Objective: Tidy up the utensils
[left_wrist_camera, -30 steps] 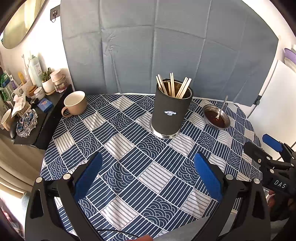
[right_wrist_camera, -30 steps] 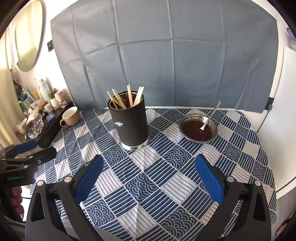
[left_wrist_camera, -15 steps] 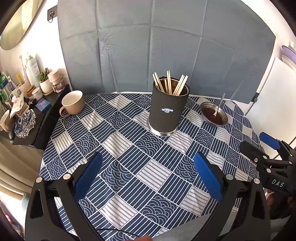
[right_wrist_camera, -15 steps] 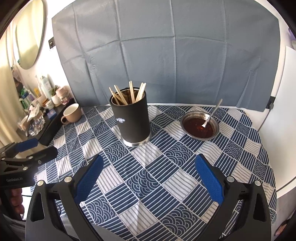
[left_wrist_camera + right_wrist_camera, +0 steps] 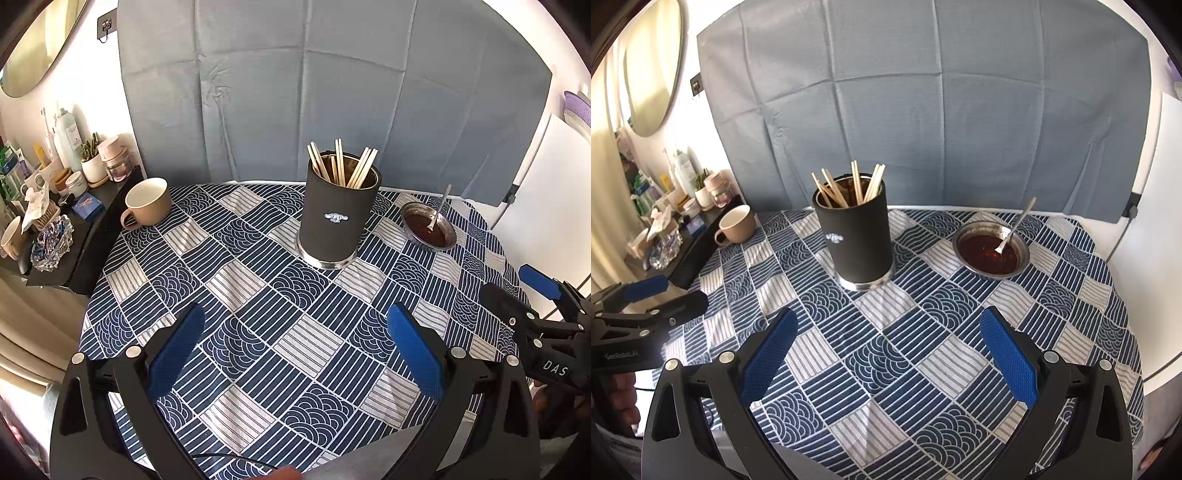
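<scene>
Both grippers hang over the near edge of the table [image 5: 122, 280], empty. The left gripper [image 5: 295, 347] has its blue pads spread wide with only patterned tablecloth [image 5: 886, 369] between them, and the right gripper [image 5: 888, 345] is spread just as wide, holding nothing.

Straight ahead of the left gripper, well beyond its fingertips, stands the black utensil holder [image 5: 338, 218], upright on its metal base. A bunch of wooden chopsticks [image 5: 341, 164] already leans inside it, tips fanned out above the rim. From the right gripper the same holder sits ahead and a little to its left.

Ahead and to the right of the right gripper is a small metal bowl [image 5: 991, 249] of dark red sauce, with a metal spoon [image 5: 1015, 225] resting in it, handle propped on the far rim. That spoon looks like the one utensil not put away.

Far off to the left of both grippers, at the table's edge, a beige mug [image 5: 147, 201] stands alone.

My reading: the chopsticks are sorted, and the spoon is what remains. It likely needs lifting from the sauce and placing in the holder, and neither gripper is near it yet.
</scene>
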